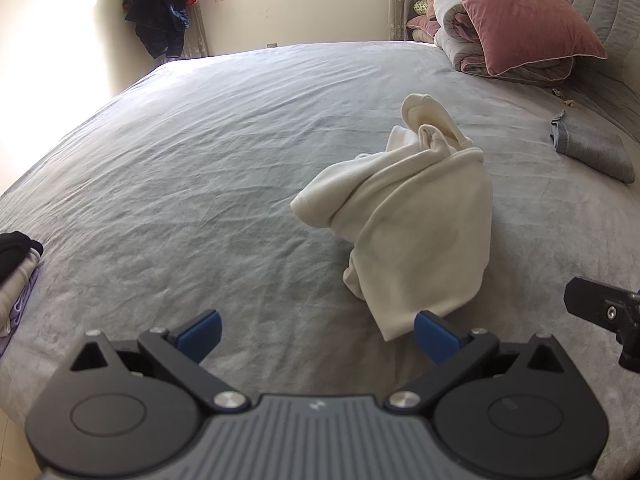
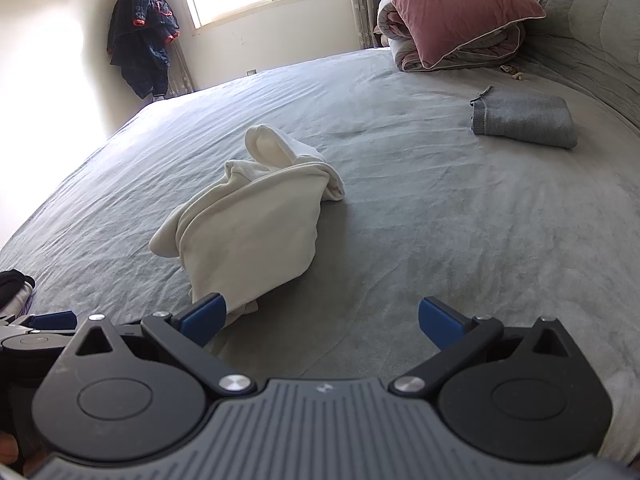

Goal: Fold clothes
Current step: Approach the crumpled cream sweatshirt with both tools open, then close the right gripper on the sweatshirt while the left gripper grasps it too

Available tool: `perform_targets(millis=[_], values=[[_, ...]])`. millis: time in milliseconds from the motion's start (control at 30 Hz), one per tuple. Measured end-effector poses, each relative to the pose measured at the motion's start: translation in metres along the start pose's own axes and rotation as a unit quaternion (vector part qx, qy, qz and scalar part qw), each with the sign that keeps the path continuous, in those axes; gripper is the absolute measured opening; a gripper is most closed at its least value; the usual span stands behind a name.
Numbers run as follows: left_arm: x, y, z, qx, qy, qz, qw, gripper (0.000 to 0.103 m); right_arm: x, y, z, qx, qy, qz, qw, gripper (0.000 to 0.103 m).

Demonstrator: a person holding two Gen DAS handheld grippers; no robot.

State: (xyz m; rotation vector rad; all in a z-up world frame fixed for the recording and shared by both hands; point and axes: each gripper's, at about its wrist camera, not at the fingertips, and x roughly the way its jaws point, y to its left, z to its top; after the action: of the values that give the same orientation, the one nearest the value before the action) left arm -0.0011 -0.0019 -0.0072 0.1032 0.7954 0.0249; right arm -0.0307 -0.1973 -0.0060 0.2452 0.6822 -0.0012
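We start with the grey bed (image 1: 200, 152), which fills both views and carries everything else. At its head a rolled quilt with a pink pillow (image 1: 516, 12) on top sits well away from us, and a dark jacket (image 1: 164, 4) hangs in the far corner by the window. A folded grey garment (image 2: 524, 122) lies off to the right, and a small pile of clothes (image 1: 18, 276) (black on top, pale beneath) sits at the left edge.

The thing we care about is the cream garment (image 1: 416, 224), crumpled in a loose heap near the middle of the bed, unfolded. Its long axis runs away from us toward the headboard, with the near end a narrow tail pointing back at the tools.

Our left gripper (image 1: 318, 334) hangs just short of that tail, fingers spread wide and holding nothing; the heap lies ahead and to its right. Our right gripper (image 2: 322, 320) is likewise spread and empty, with the heap ahead and to its left; its left fingertip (image 2: 204, 314) overlaps the tail in view, though we cannot tell if it touches. We judge the right one marginally nearer.
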Motion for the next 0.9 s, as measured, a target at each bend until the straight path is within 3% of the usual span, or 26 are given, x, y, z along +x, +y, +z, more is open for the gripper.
perform_targets(millis=[300,400,700,900], values=[[0.002,0.000,0.000,-0.001,-0.003,0.007,1.0000,0.103,-0.001,-0.001,0.001,0.004,0.000,0.001,1.000,0.103],[0.005,-0.006,0.004,0.020,-0.002,0.019,0.9996,0.103,0.000,-0.002,0.003,0.012,0.006,0.001,1.000,0.103],[0.004,-0.002,0.037,0.015,0.010,-0.005,0.9998,0.102,0.002,0.002,0.028,0.025,0.021,0.020,0.999,0.103],[0.015,0.004,0.064,0.008,-0.009,0.008,0.9999,0.103,0.014,0.010,0.052,0.008,0.033,0.023,0.999,0.103]])
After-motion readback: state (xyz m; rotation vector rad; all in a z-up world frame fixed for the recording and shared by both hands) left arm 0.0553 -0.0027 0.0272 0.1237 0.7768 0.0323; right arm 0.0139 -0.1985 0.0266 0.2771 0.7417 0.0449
